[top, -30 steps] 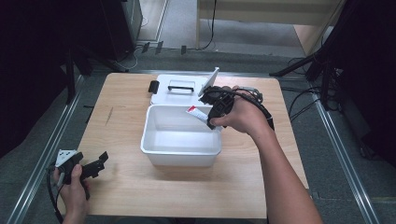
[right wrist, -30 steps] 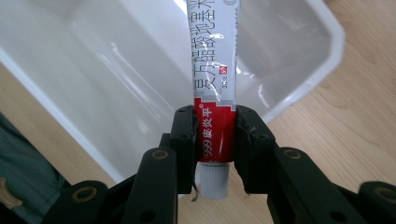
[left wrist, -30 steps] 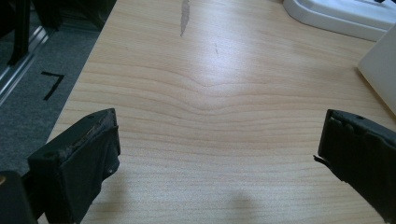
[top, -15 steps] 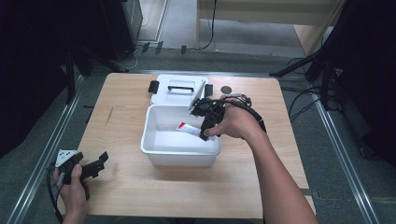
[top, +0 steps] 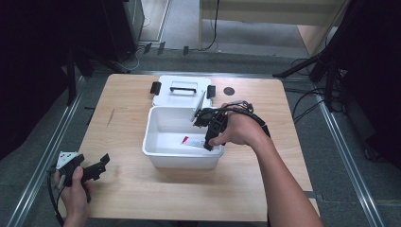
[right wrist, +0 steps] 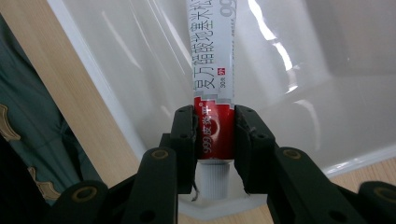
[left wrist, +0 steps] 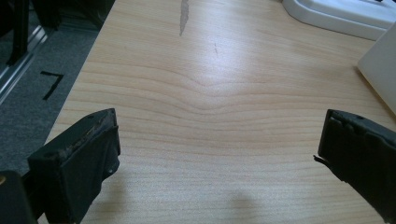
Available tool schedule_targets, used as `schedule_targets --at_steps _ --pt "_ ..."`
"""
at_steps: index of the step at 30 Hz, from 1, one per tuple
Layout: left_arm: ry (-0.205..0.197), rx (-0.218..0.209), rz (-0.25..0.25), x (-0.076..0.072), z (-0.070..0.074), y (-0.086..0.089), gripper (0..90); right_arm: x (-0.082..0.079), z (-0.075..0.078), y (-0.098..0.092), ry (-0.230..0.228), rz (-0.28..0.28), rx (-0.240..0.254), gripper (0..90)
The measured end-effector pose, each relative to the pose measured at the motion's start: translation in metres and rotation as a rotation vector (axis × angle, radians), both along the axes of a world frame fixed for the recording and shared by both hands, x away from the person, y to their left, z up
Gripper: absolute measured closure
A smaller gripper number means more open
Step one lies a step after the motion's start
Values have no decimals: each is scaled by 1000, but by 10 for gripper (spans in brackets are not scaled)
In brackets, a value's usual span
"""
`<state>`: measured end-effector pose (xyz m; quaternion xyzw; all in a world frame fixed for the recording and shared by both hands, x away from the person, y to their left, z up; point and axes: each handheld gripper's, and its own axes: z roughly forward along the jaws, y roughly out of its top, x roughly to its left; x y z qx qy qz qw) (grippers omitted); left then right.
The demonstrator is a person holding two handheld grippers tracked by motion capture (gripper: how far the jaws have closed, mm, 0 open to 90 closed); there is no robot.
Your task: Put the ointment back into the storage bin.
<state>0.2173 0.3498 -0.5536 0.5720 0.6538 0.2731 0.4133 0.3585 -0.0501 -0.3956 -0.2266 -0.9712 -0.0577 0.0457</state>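
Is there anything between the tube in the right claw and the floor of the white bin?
Nothing visible. The right claw grips the tube inside the white bin, and the floor beneath the tube looks bare.

Right tool (top: 208, 137) holds tube (top: 193, 141) inside white bin (top: 156, 151).

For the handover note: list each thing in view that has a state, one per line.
White bin: open, lid off.
Lid: flat on the table behind the bin, handle up.
Ointment tube: capped, clamped near its cap end, lowered inside the bin.
Right hand-held gripper: shut on the tube.
Left hand-held gripper: open, nothing between its jaws.
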Motion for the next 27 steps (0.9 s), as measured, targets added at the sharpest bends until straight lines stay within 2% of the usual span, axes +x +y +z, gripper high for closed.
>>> schedule_targets --at_steps 4,7,18,27 --pt "1 1 0 0 0 0 0 -2 -4 0 2 29 -19 720" --pt "1 1 0 0 0 0 0 -2 -6 -1 5 37 -14 720" --pt "2 -1 -2 0 0 0 0 -2 -18 0 21 40 -44 719" --pt "2 -2 0 0 0 0 0 -1 -26 0 24 46 -38 720"
